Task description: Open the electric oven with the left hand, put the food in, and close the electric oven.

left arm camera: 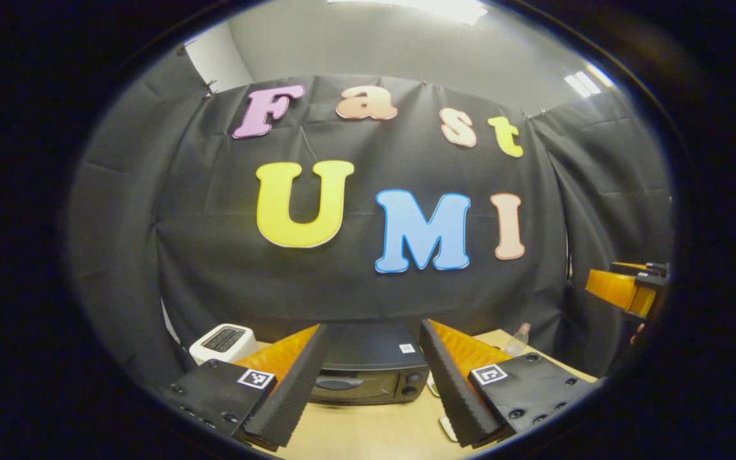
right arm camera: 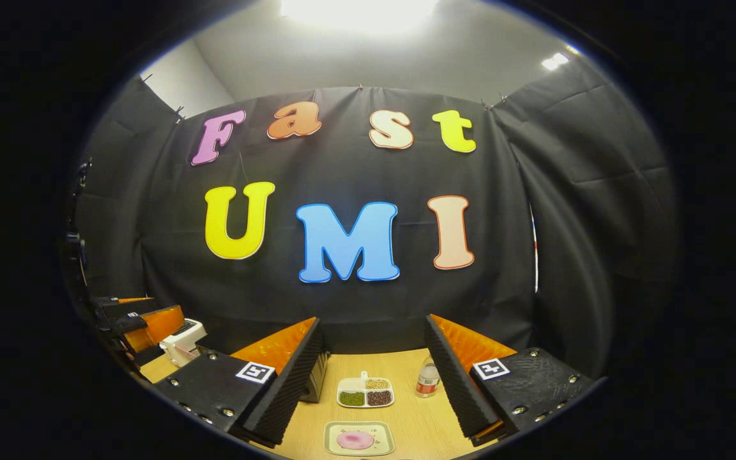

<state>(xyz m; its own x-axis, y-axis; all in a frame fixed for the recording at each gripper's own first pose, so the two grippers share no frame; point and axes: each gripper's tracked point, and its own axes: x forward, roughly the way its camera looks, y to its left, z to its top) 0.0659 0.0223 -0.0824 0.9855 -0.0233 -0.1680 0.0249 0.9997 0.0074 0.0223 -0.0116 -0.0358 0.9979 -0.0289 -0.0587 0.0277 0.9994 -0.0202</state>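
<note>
item: left tongs (left arm camera: 373, 377). spread wide, nothing between them, held above the table (left arm camera: 368, 428) and aimed at the oven (left arm camera: 368, 374). the far right tongs (left arm camera: 627, 291) show at the right edge of this view, raised, opening hard to judge from there.

item: right tongs (right arm camera: 373, 377). spread wide, empty, held over the table's near side.

item: oven. dark, door closed, at the back of the table against the booth wall, seen between the left tongs' fingers. toaster (left arm camera: 223, 342) just beside it on its left.

item: food. pink round piece on a small plate (right arm camera: 359, 439) at the near edge of the table, below the right tongs. behind it a divided tray (right arm camera: 365, 391) with three fillings, and a small bottle (right arm camera: 427, 378) near the tray.

risks, judged: the door is not yet opened, so bringing the plate first would leave it nowhere to go. a pull on the handle off-centre could drag the light oven forward toward the tray. a shallow grip on the plate rim could tip the food off.

view differences: the left gripper view gives the oven front and handle; the right gripper view gives the plate, tray and bottle label side, with the left tongs (right arm camera: 144, 322) and toaster at its left edge.
</note>
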